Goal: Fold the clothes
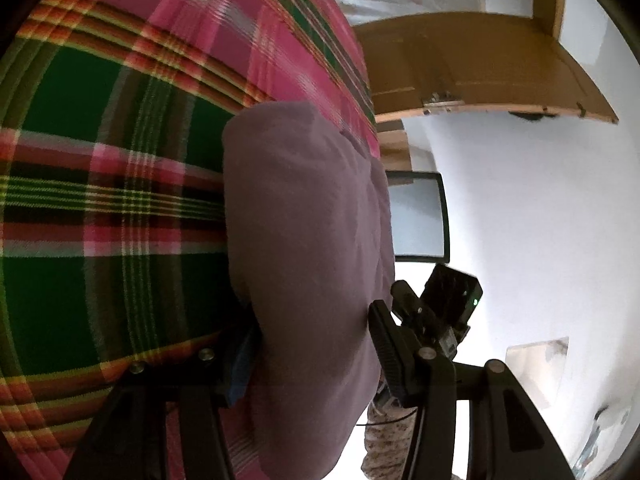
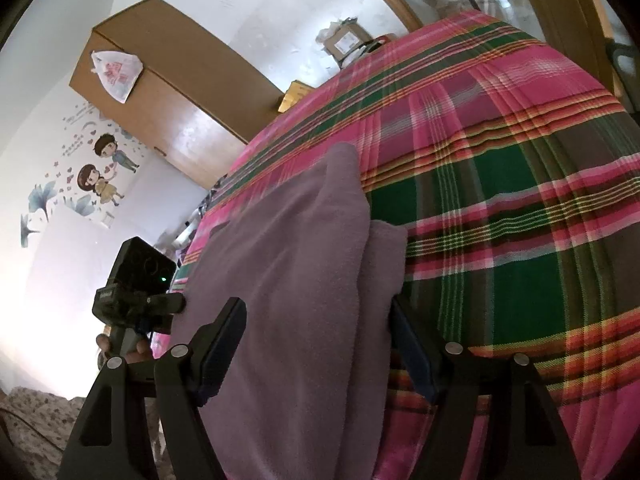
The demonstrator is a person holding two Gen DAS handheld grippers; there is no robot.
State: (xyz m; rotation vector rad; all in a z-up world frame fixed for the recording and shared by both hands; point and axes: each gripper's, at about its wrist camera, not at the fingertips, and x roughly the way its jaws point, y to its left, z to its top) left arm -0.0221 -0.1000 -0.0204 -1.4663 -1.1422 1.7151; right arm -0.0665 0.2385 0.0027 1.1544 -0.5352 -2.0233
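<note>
The mauve cloth [image 2: 304, 280] lay on the plaid sheet [image 2: 500, 200] of the bed, already doubled into a thick, narrow bundle with one folded layer peeping out along its side. Both tools straddled it. The left gripper [image 1: 316, 344] stood wide, cloth bulging between its jaws but the pad on the wall side looking just clear of it. The right gripper [image 2: 316, 344] likewise bracketed the bundle; whether its pads pressed the cloth I could not tell. Judging by the shape, most folding was done (perhaps one last fold or a tidy-up remained).
</note>
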